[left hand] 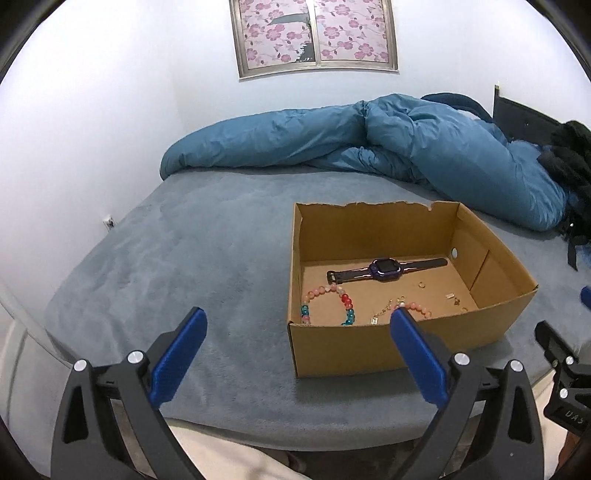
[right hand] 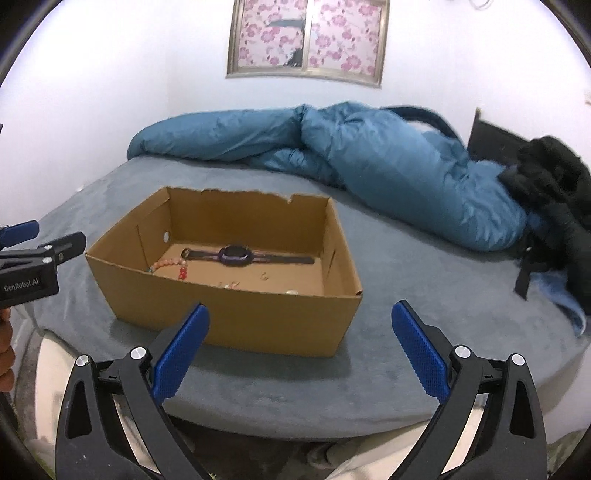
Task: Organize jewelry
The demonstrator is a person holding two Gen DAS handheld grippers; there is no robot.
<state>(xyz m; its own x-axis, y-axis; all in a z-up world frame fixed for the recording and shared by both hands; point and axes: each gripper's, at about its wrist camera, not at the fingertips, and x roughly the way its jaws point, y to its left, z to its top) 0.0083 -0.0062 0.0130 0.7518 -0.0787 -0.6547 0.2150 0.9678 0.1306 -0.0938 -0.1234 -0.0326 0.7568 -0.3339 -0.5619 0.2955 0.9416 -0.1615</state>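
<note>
An open cardboard box (left hand: pixel 373 347) (right hand: pixel 236 321) stands on the grey bed. Inside lie a purple-faced watch (left hand: pixel 386 269) (right hand: pixel 236 255) with a dark strap, a bracelet of pink, red and teal beads (left hand: pixel 327 301) (right hand: pixel 173 266), a second pink bead bracelet (left hand: pixel 419 309), a thin gold chain (left hand: pixel 382 312) and small gold pieces (left hand: pixel 456 300). My left gripper (left hand: pixel 299 321) hangs open before the box's near left corner, nothing between its blue pads. My right gripper (right hand: pixel 301 317) is open too, in front of the box's near wall and empty.
A rumpled blue duvet (left hand: pixel 388 140) (right hand: pixel 369 162) lies along the wall behind the box. Dark clothing (right hand: pixel 554 184) is piled at the right. The bed's front edge (left hand: pixel 295 435) runs just under both grippers. A window with flowered film (left hand: pixel 314 33) is above.
</note>
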